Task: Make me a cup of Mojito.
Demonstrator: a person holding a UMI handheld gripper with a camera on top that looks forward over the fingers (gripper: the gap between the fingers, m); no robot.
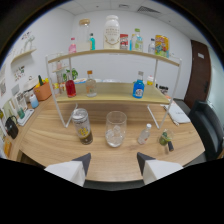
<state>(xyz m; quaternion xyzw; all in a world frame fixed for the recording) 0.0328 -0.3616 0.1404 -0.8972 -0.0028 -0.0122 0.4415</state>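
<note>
Clear glass on the wooden table, just ahead of the fingers, ice in the bottom. Likely fragile and slick; best gripped mid-wall, gently. Can stands just beside it on one side, small clear bottle on the other. Shelf rack of bottles behind. Gripper empty, fingers spread apart, short of everything.

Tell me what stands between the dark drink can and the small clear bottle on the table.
A clear glass tumbler holding ice, in the gripper view.
</note>
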